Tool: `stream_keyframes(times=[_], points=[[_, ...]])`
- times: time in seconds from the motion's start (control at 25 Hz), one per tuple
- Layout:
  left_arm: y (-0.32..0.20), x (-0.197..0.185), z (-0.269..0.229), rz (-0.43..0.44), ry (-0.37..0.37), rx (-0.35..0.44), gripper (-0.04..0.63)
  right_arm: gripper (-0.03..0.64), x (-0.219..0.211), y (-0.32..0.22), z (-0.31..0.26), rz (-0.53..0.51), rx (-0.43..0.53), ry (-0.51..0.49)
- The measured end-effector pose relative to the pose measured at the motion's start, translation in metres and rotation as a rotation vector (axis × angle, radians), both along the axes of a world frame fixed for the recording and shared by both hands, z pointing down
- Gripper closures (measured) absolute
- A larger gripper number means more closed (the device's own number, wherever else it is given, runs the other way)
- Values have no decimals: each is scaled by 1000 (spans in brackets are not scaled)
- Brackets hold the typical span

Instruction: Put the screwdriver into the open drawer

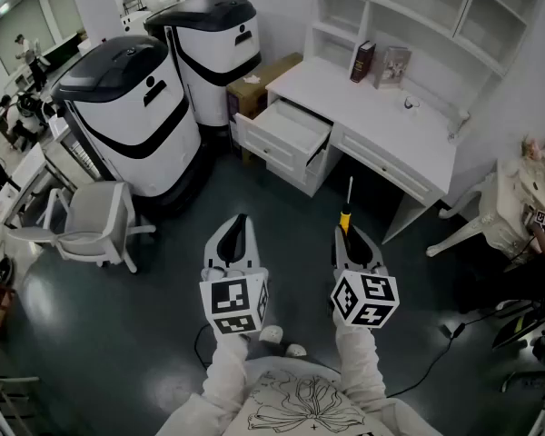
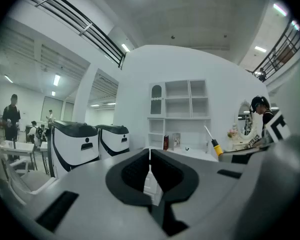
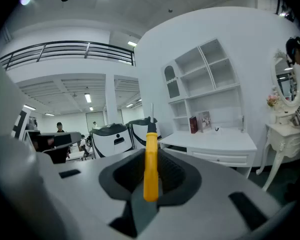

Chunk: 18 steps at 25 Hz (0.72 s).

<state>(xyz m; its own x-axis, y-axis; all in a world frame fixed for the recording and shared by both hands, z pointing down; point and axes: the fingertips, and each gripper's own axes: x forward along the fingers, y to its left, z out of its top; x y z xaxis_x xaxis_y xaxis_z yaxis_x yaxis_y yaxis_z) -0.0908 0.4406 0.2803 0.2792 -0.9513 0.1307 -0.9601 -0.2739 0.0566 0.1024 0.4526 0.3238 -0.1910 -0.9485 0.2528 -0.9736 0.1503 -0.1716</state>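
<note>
My right gripper (image 1: 348, 232) is shut on a screwdriver (image 1: 347, 209) with a yellow handle (image 3: 151, 164); its black collar and metal shaft stick out forward past the jaws toward the white desk (image 1: 381, 116). The desk's left drawer (image 1: 289, 132) stands pulled out and looks empty, some way ahead and left of the screwdriver tip. My left gripper (image 1: 238, 228) hangs beside the right one, shut with nothing between its pads (image 2: 150, 171). In the left gripper view the screwdriver (image 2: 213, 143) shows at the right.
Two large white-and-black machines (image 1: 136, 107) stand left of the drawer, with a cardboard box (image 1: 259, 80) behind them. A grey chair (image 1: 95, 221) sits at the left, a white chair (image 1: 477, 221) and a dressing table (image 1: 536, 189) at the right. A book (image 1: 361, 60) stands on the desk.
</note>
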Motion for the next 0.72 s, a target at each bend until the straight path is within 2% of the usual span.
stream_keyframes(times=[0.72], points=[[-35,-17,14,24,7,-12,586,545,-22,-32,11,9,4,-22]])
